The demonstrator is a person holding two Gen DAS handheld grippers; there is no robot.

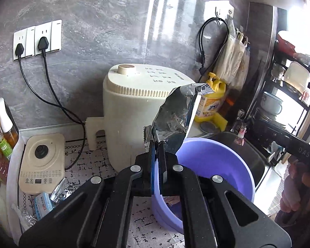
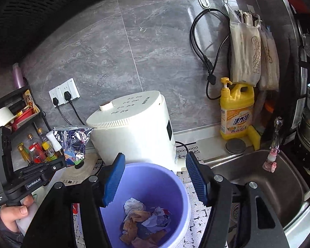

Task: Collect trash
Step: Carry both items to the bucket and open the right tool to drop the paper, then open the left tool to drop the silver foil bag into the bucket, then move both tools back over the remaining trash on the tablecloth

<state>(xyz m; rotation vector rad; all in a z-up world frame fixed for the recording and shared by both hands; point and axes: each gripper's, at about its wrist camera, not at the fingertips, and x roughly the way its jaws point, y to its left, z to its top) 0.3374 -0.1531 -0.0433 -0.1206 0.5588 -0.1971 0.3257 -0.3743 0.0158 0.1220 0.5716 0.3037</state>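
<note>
My left gripper (image 1: 156, 144) is shut on a crumpled silver foil snack bag (image 1: 175, 111), held upright above the near rim of the purple bin (image 1: 237, 161). In the right wrist view the same bag (image 2: 74, 142) hangs at the left, held by the left gripper (image 2: 69, 161). My right gripper (image 2: 155, 175) is open and empty, its blue pads (image 2: 113, 177) either side of the purple bin (image 2: 181, 188), just above it. The bin holds crumpled paper and wrappers (image 2: 146, 223).
A cream appliance (image 1: 130, 107) stands behind the bin. More wrappers (image 1: 57, 194) lie on the counter at the left by a small cream cooker (image 1: 41, 161). A steel sink (image 2: 268, 181), yellow detergent bottle (image 2: 236, 111) and bottle rack (image 2: 37, 146) surround the area.
</note>
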